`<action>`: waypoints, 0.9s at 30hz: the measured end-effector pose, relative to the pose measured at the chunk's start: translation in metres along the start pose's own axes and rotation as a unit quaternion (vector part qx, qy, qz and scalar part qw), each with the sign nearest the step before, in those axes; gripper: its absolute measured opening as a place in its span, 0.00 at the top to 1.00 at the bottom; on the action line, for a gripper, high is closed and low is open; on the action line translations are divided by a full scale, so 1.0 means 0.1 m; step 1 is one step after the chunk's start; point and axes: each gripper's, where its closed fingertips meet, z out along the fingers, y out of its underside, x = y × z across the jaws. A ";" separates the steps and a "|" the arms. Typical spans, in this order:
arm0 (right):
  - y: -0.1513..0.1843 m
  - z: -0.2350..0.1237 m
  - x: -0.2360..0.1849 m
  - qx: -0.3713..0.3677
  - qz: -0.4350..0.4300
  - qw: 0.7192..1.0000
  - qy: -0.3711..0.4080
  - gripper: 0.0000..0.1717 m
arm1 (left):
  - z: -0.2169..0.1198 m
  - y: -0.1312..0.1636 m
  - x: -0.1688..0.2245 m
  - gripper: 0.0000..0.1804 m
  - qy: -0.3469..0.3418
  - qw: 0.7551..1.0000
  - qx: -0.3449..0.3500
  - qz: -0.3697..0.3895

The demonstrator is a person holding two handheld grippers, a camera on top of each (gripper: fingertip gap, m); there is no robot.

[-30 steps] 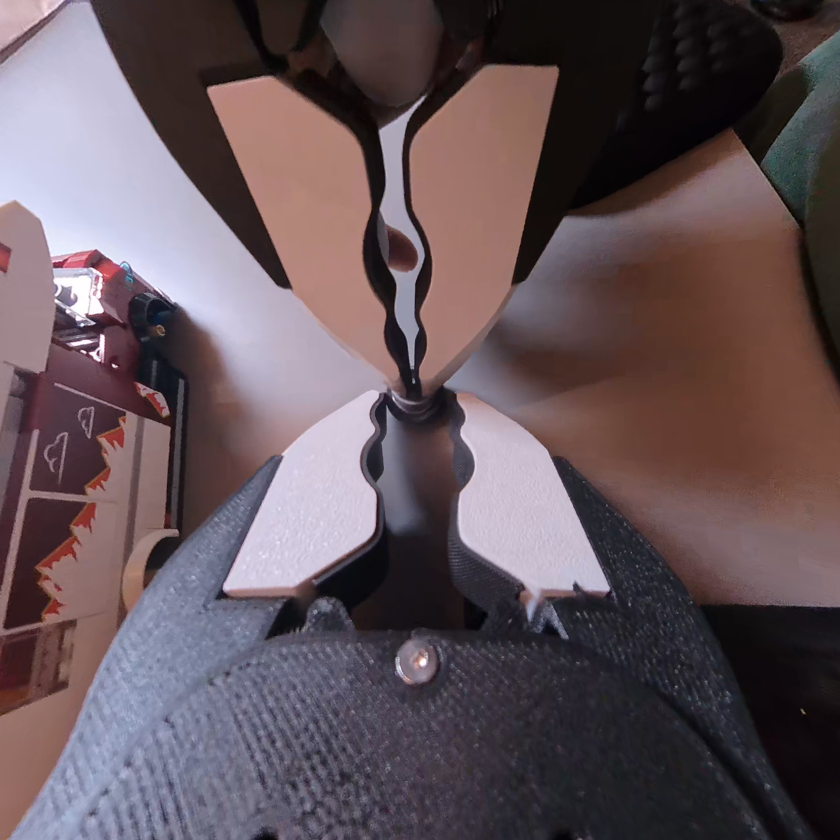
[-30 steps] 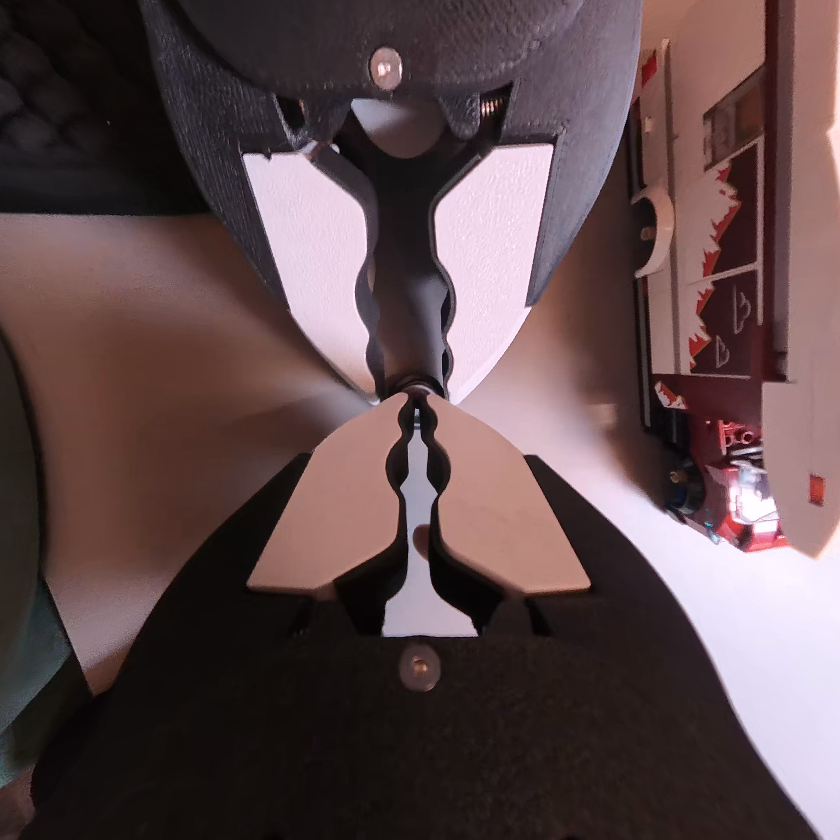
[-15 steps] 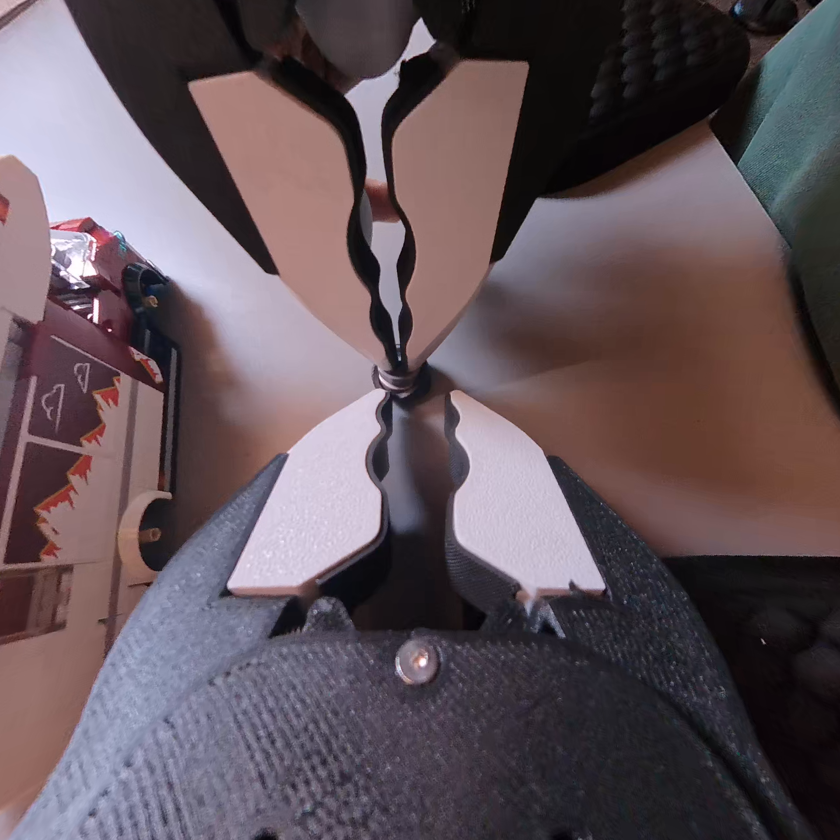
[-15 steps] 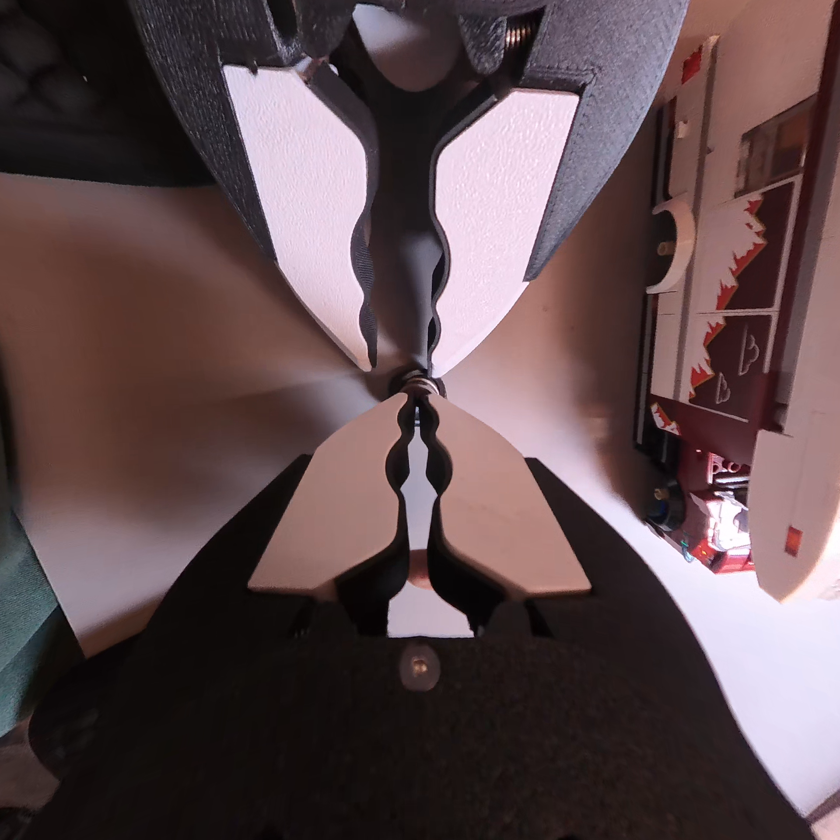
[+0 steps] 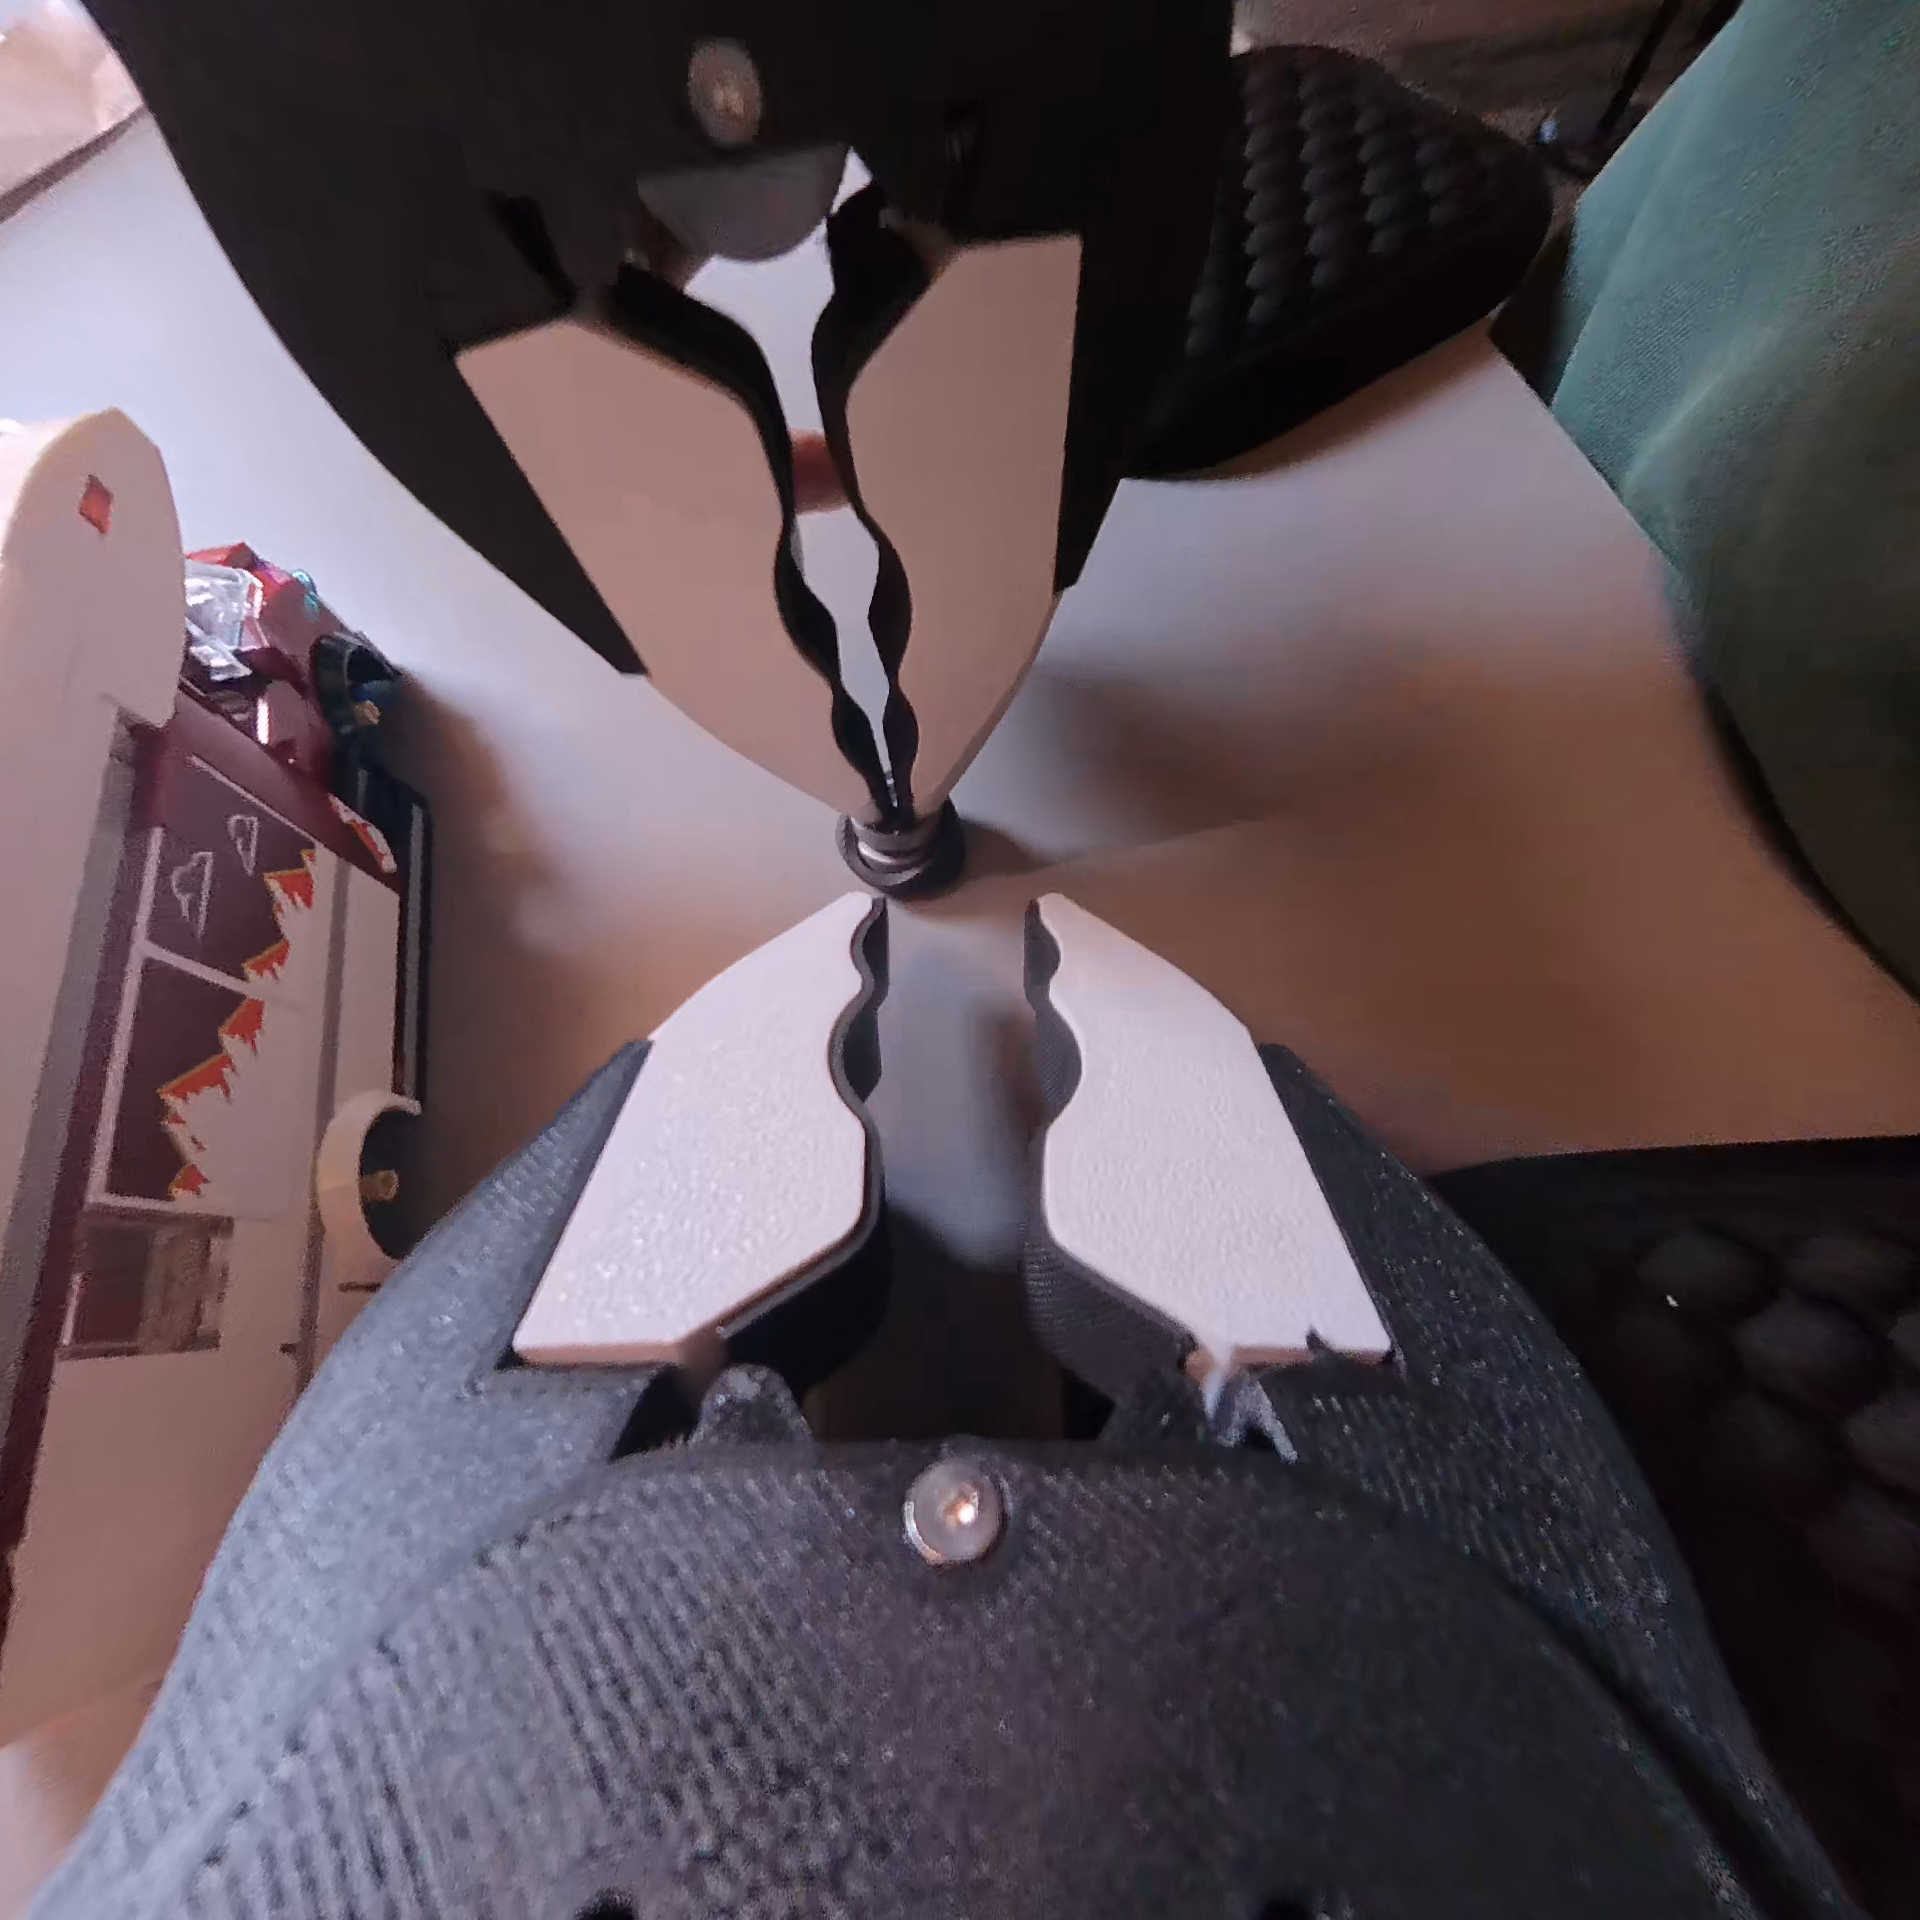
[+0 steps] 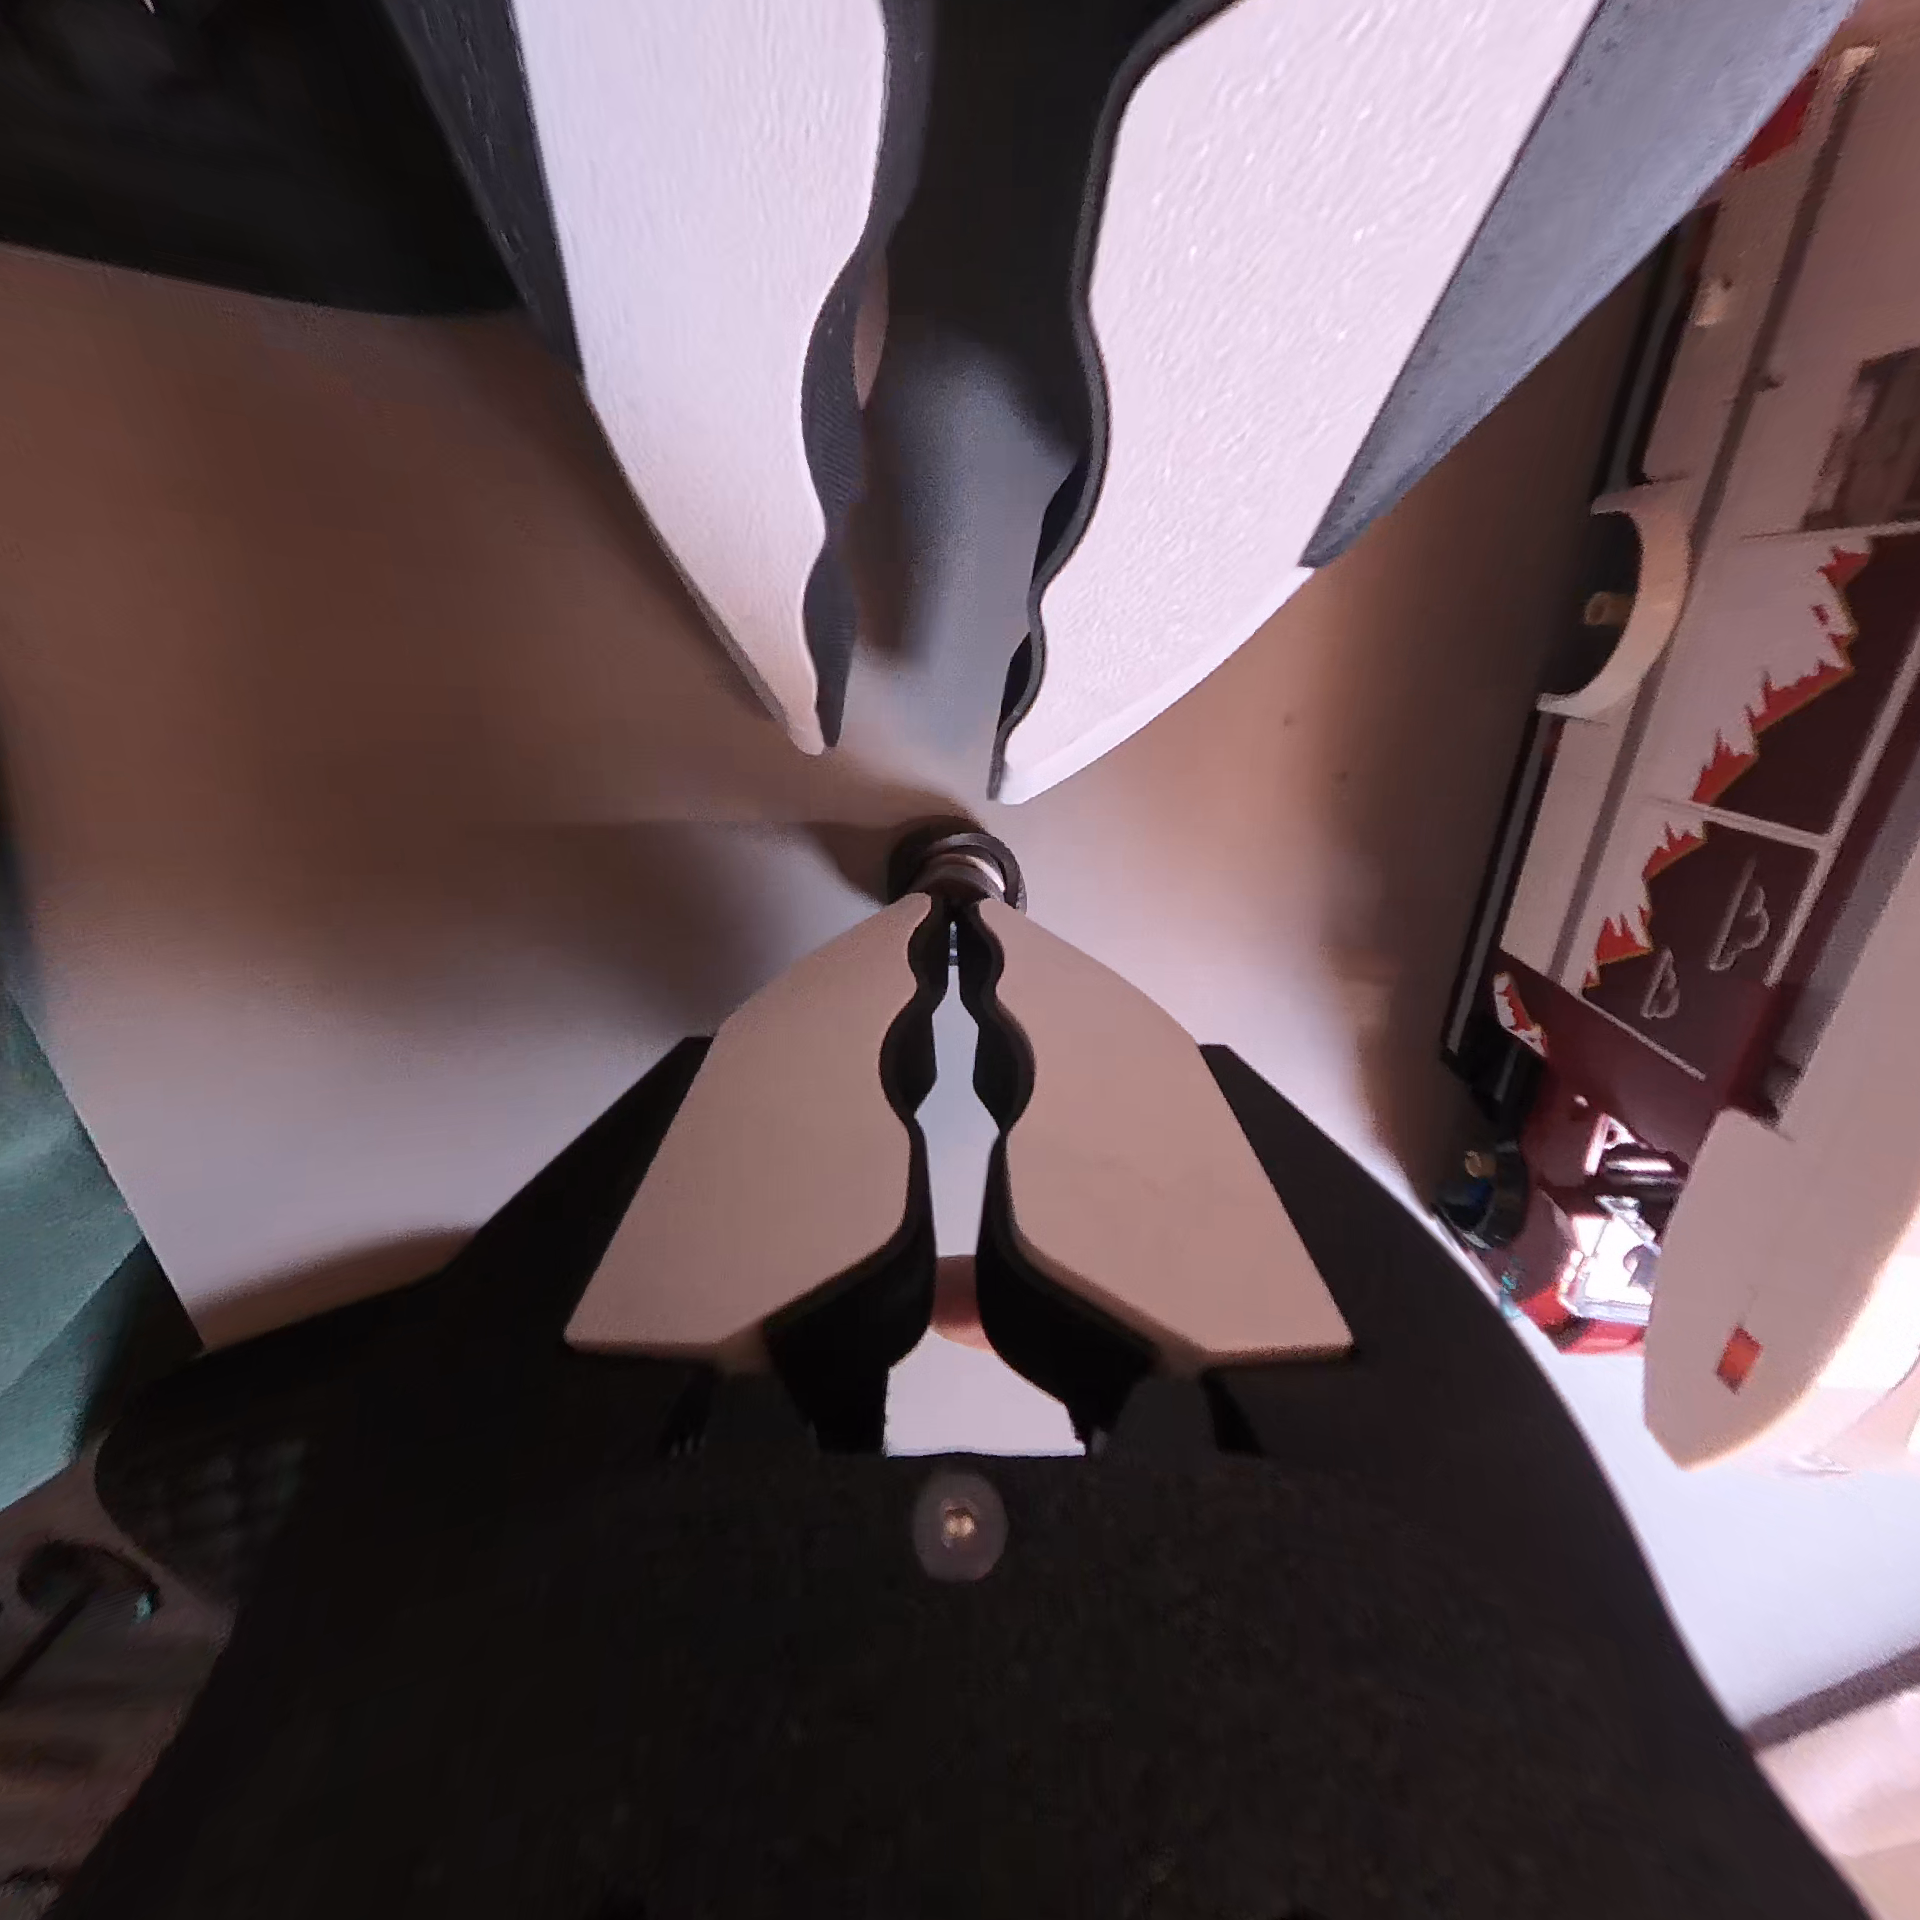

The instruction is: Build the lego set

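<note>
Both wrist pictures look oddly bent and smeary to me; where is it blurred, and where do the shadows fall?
Left wrist view: wide-angle bending curves the tabletop; the green cloth at right is smeared; brownish shadows fan out from the small ringed metal part.
Right wrist view: the left edge is blurred; the toy truck stays fairly sharp.

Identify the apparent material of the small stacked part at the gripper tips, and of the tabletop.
Small stacked part: seemingly metal rings, shiny silver bands with bright glints, on a dark matte base, maybe rubber or plastic. Tabletop: smooth, matte white, likely laminate; uniform, no grain.
</note>
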 end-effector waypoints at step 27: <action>-0.05 -0.21 -0.10 0.158 -0.113 0.979 0.067 0.89 | 0.10 -0.03 -0.09 0.75 0.010 1.000 -0.025 -0.002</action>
